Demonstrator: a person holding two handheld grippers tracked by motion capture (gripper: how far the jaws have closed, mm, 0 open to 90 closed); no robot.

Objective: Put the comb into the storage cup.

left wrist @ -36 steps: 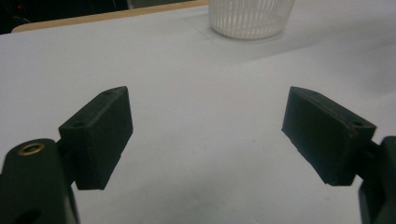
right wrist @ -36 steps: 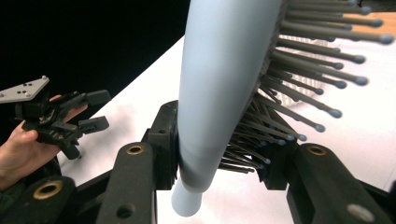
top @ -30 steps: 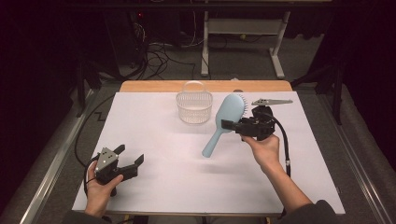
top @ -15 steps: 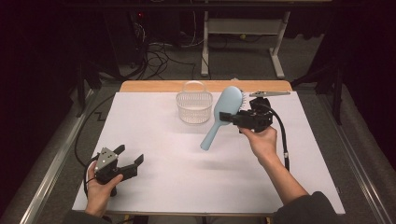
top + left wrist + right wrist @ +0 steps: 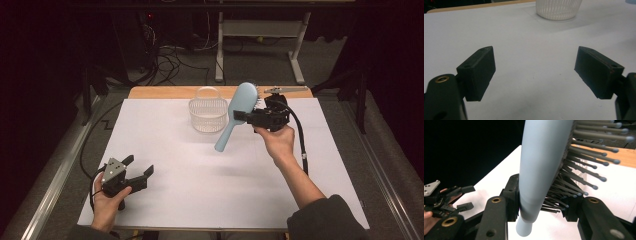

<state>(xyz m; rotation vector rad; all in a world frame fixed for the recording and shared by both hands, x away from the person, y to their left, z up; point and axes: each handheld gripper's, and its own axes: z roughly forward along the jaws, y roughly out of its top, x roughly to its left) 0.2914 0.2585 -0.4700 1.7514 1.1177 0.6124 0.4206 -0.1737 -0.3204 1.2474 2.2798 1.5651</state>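
Pale blue plastic hairbrush (image 5: 239,114) carried in the air beside the white slatted plastic basket (image 5: 207,115).

The right gripper (image 5: 246,117) pinches the brush at the base of its head, bristles against one jaw, handle hanging toward the white table sheet (image 5: 200,175). Judging by the pose, the next move is lifting it over the basket rim and lowering it handle first. The left gripper (image 5: 141,176) rests near the table's front corner, jaws spread and empty. A grey metal tool (image 5: 285,90) lies behind, out of the way.

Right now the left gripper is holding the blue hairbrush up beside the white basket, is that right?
Not quite: it's the right gripper that holds the hairbrush up beside the basket. The high view shows it; the left gripper is open, near the table's front edge.
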